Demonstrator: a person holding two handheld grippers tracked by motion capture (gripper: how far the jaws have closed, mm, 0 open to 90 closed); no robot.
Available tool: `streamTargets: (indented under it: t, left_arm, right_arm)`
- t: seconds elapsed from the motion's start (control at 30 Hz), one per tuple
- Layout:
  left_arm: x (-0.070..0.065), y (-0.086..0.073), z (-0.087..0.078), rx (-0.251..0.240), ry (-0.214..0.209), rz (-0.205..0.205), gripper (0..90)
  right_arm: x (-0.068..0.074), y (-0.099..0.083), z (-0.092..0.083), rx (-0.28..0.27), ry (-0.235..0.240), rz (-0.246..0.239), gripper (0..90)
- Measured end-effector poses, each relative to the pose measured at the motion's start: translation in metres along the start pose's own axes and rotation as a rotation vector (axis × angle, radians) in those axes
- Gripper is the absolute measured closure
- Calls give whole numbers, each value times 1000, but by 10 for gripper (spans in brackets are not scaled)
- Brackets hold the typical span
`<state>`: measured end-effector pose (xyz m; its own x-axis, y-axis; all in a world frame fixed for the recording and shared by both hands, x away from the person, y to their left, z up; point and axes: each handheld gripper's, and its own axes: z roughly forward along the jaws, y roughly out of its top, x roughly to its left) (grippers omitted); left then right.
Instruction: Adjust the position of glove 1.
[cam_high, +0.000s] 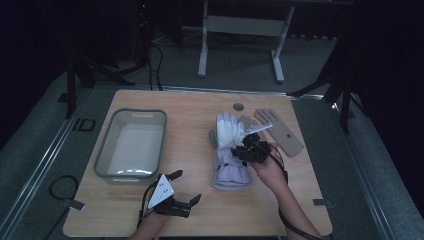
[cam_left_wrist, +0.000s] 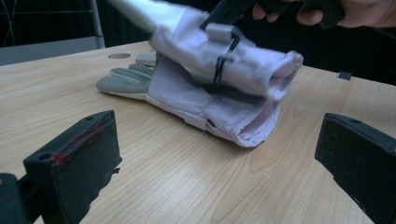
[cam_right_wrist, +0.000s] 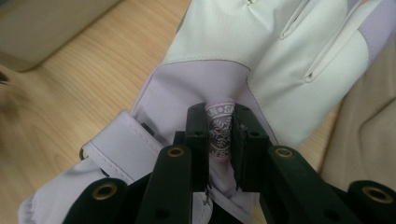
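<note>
My right claw (cam_right_wrist: 219, 140) is clamped on a pinch of lilac fabric on the back of the upper glove (cam_right_wrist: 261, 51), a printed patch caught between the jaws. That white-and-lilac glove hangs partly lifted from my grip, its cuff drooping onto a second lilac glove (cam_left_wrist: 205, 109) that lies flat on the counter (cam_high: 195, 130) beneath it (grey palm, cuff toward me). Just beyond them, to the right, lies a tan glove (cam_high: 280, 131), fingers pointing away. My left claw (cam_high: 181, 192) rests low at the near edge, jaws spread wide with nothing between them. Left of the gloves stands a grey tub (cam_high: 102, 161).
</note>
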<state>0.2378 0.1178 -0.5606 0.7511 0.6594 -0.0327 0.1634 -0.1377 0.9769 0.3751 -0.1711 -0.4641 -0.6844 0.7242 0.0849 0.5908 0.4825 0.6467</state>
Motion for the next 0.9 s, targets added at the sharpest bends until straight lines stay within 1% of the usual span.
streamTargets:
  t: [0.1, 0.17, 0.23, 0.3, 0.33, 0.4, 0.47, 0.53, 0.6, 0.67, 0.73, 0.77, 0.8, 0.83, 0.87, 0.9]
  left_arm:
    - [0, 0, 0, -1, 0, -1, 0]
    - [0, 0, 0, 0, 0, 0, 0]
    - [0, 0, 0, 0, 0, 1, 0]
    - [0, 0, 0, 1, -1, 1, 0]
    - [0, 0, 0, 2, -1, 1, 0]
    - [0, 0, 0, 4, 1, 1, 0]
    - [0, 0, 0, 6, 3, 2, 0]
    - [0, 0, 0, 7, 4, 3, 0]
    - [0, 0, 0, 6, 3, 1, 0]
    - [0, 0, 0, 6, 5, 0, 0]
    - [0, 0, 0, 7, 5, 1, 0]
    - [0, 0, 0, 9, 6, 2, 0]
    - [0, 0, 1, 10, 9, 3, 0]
    - [0, 1, 1, 14, 7, 1, 0]
    - [-1, 1, 1, 21, 7, -4, 0]
    - [-1, 1, 2, 27, 12, -4, 0]
  right_arm:
    - [1, -1, 10, 17, -16, 8, 782]
    - [2, -1, 16, 28, -39, 7, 782]
    - [0, -3, 22, 37, -38, 8, 780]
    - [-1, -5, 27, 47, -48, 8, 777]
    - [-1, -6, 29, 46, -41, 16, 776]
    - [-2, -9, 33, 50, -44, 17, 770]
    - [-2, -12, 37, 47, -35, 26, 759]
    - [0, -13, 39, 44, -42, 17, 750]
    - [2, -13, 39, 37, -46, 20, 728]
    - [2, -13, 39, 23, -40, 16, 678]
    - [1, -13, 35, -5, -28, 16, 599]
    - [1, -13, 32, -27, -20, 17, 545]
    - [0, -13, 30, -35, -17, 19, 506]
    - [-1, -13, 26, -51, -7, 27, 416]
    - [-2, -13, 23, -62, 7, 37, 359]
    - [-3, -14, 18, -78, 31, 47, 317]
